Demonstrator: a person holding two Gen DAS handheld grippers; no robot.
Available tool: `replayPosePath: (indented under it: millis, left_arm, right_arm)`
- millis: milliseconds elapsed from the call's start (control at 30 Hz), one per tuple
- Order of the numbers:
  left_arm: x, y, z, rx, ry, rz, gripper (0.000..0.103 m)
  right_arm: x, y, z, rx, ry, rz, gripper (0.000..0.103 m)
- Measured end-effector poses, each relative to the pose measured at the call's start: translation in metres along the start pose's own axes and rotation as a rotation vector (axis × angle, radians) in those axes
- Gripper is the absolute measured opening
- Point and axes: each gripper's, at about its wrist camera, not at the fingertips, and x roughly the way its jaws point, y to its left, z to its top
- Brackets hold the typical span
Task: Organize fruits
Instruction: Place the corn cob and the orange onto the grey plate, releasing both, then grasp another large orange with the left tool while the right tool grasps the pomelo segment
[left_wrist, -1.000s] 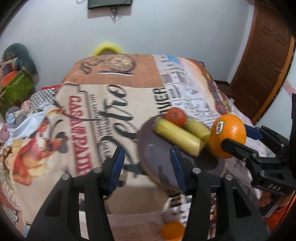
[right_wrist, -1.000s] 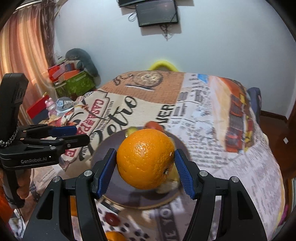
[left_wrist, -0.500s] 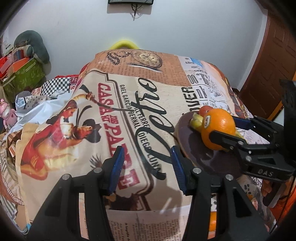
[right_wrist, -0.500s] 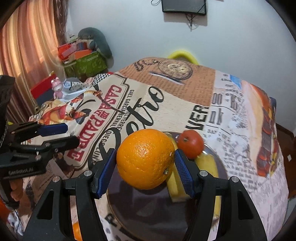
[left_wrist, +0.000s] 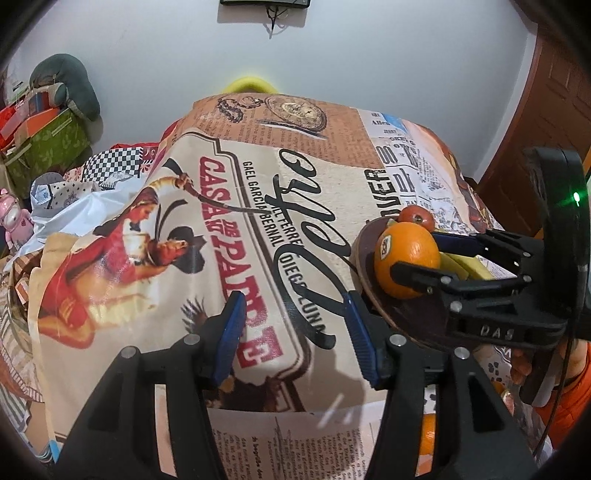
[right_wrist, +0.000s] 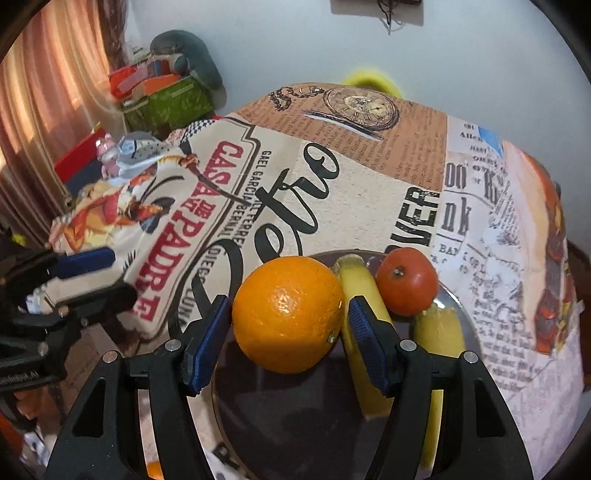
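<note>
The orange (right_wrist: 288, 314) is held by the right hand-held gripper (right_wrist: 288, 325) over the plate (right_wrist: 280, 417) near the bed's right edge; released carelessly, it could be rolled off. The left hand-held gripper (left_wrist: 291, 332) is held wide, empty.

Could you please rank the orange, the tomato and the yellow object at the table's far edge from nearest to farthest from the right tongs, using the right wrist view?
1. Orange: between the right tongs.
2. Tomato: ahead, to the right, on the plate.
3. Yellow object: farthest, beyond the table's far edge.
</note>
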Motion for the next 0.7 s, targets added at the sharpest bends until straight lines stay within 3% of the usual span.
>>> replayPosePath:
  millis: [433,700]
  left_arm:
    - [-0.052,-0.026,-0.01,0.033,-0.043,-0.021,0.055]
    - [-0.097,-0.048,-0.027,0.055,-0.075,-0.03,0.057]
  right_arm:
    - [-0.077,-0.001,-0.026,0.049,-0.105,-0.034,0.064]
    - [-0.134,0.003,-0.051,0.107,-0.188,-0.078,0.071]
